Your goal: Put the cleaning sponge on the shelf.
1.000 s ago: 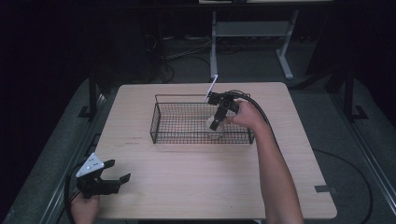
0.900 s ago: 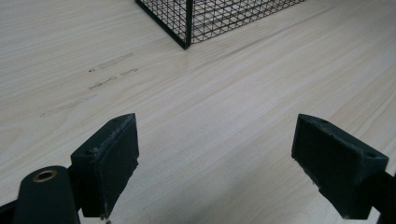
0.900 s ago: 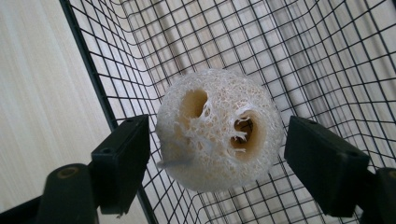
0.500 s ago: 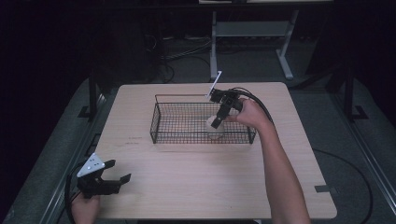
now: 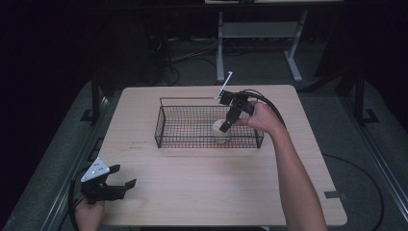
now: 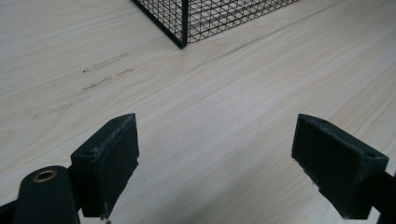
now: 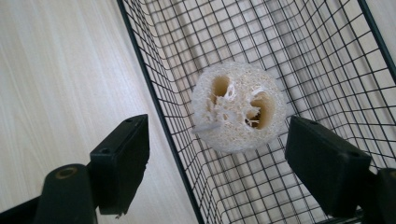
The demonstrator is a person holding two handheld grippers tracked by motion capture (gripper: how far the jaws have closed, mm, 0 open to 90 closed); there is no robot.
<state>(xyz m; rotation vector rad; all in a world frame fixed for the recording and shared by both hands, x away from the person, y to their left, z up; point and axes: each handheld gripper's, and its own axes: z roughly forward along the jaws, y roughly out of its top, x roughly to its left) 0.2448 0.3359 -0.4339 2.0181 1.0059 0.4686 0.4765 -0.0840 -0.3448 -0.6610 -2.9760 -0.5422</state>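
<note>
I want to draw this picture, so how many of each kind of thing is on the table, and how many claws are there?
Wire basket: 1
Loofah sponge: 1, lying inside the basket
Claws: 2, the left claw and the right claw, both open
Total: 4

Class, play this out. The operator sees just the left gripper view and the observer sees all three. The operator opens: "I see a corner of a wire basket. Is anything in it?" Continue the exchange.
Observer: Yes, a pale loofah slice lies on the floor of the basket, toward its right end.
Operator: Is the other gripper holding it?
Observer: No. The right gripper hangs over it. Its jaws have just been opening, and neither pad presses on the loofah.
Operator: Where does my gripper sit?
Observer: The left gripper is at the near left corner of the table, jaws open, well apart from the basket.
</note>
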